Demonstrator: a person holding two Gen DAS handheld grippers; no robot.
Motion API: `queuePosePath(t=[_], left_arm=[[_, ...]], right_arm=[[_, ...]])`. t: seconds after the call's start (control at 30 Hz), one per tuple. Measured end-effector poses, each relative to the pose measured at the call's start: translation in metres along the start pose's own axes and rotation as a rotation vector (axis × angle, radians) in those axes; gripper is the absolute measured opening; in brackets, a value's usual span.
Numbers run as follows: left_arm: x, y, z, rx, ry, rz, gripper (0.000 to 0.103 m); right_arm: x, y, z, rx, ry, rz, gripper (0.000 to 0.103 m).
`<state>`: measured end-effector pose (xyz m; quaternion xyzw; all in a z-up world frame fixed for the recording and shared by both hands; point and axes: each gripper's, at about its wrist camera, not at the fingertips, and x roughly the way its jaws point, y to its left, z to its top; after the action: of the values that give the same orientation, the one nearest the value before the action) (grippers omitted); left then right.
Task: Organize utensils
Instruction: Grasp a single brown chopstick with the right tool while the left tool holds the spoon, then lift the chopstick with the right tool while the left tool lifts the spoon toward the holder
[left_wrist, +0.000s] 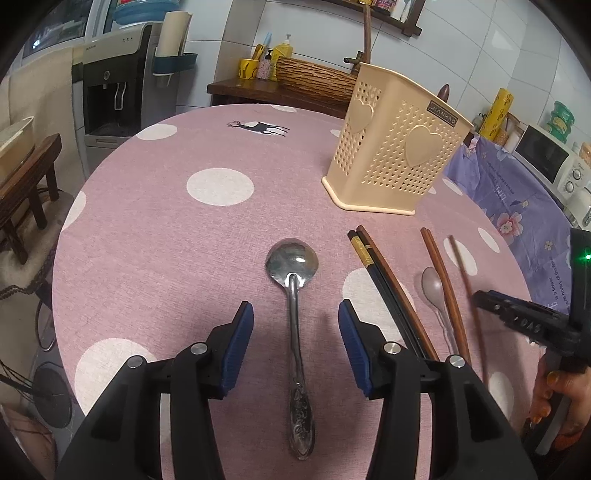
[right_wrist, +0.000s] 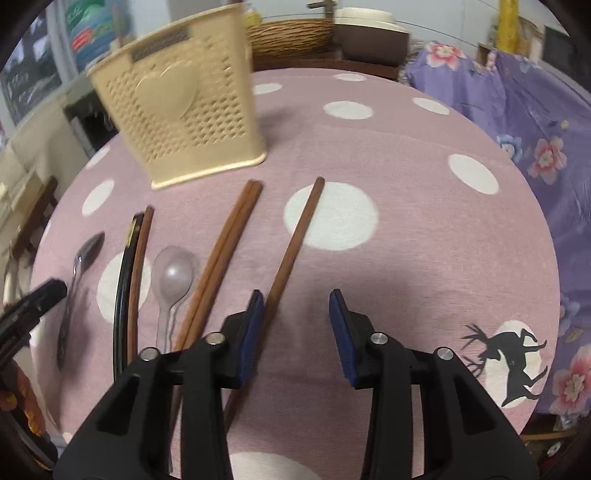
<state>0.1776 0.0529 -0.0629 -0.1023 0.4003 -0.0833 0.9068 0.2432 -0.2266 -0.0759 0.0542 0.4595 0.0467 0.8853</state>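
The left gripper (left_wrist: 295, 339) stands with jaws wide apart, straddling the handle of the metal spoon (left_wrist: 295, 332); bare tablecloth (left_wrist: 166, 258) lies open on its left side. On its right, the black chopsticks (left_wrist: 384, 284) lie just beside the right finger. The cream utensil holder (left_wrist: 391, 155) stands upright beyond the utensils, with open cloth between them. The right gripper (right_wrist: 296, 332) is spread open over bare cloth; a single brown chopstick (right_wrist: 291, 243) runs along its left finger. The brown chopstick pair (right_wrist: 221, 251) and plastic spoon (right_wrist: 173, 277) crowd the left; the right side is open.
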Motion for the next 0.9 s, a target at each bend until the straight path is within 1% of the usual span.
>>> queuePosePath(t=[0.07, 0.13, 0.17, 0.23, 0.37, 0.5, 0.53, 0.63, 0.67, 0.7, 0.73, 0.77, 0.87, 0.9], left_arm=[[0.001, 0.002, 0.002, -0.01, -0.001, 0.001, 0.049], [0.002, 0.0, 0.004, -0.008, -0.002, 0.005, 0.051], [0.002, -0.001, 0.005, -0.002, -0.002, 0.008, 0.052], [0.005, -0.004, 0.007, 0.013, 0.001, 0.019, 0.063], [0.013, -0.005, 0.012, 0.014, 0.027, 0.047, 0.065], [0.024, -0.002, 0.019, -0.007, 0.069, 0.05, 0.064], [0.026, -0.003, 0.021, -0.003, 0.076, 0.053, 0.064], [0.03, -0.004, 0.027, -0.018, 0.11, 0.021, 0.062], [0.03, -0.005, 0.028, -0.01, 0.113, 0.024, 0.06], [0.032, -0.008, 0.028, 0.007, 0.117, 0.028, 0.052], [0.034, -0.012, 0.028, 0.03, 0.118, 0.045, 0.048], [0.035, -0.015, 0.027, 0.054, 0.114, 0.076, 0.046], [0.037, -0.023, 0.023, 0.105, 0.102, 0.131, 0.046], [0.038, -0.027, 0.021, 0.125, 0.092, 0.162, 0.046]], right_arm=[[-0.002, -0.006, 0.003, 0.024, 0.003, 0.023, 0.038], [-0.002, -0.003, 0.007, 0.012, -0.011, 0.013, 0.038], [0.0, -0.003, 0.008, 0.017, -0.008, 0.021, 0.038], [0.003, -0.002, 0.011, 0.036, -0.008, 0.031, 0.038], [0.006, -0.007, 0.012, 0.066, -0.021, 0.01, 0.038], [0.004, -0.014, 0.01, 0.087, -0.032, 0.008, 0.038], [0.003, -0.014, 0.009, 0.088, -0.035, 0.01, 0.038], [0.001, -0.014, 0.008, 0.088, -0.04, 0.024, 0.038], [0.001, -0.014, 0.008, 0.089, -0.04, 0.03, 0.038], [0.001, -0.014, 0.007, 0.088, -0.041, 0.032, 0.038], [0.001, -0.014, 0.007, 0.086, -0.041, 0.034, 0.038], [0.001, -0.013, 0.007, 0.084, -0.04, 0.037, 0.038], [0.002, -0.012, 0.006, 0.077, -0.038, 0.042, 0.038], [0.001, -0.012, 0.006, 0.076, -0.038, 0.043, 0.038]])
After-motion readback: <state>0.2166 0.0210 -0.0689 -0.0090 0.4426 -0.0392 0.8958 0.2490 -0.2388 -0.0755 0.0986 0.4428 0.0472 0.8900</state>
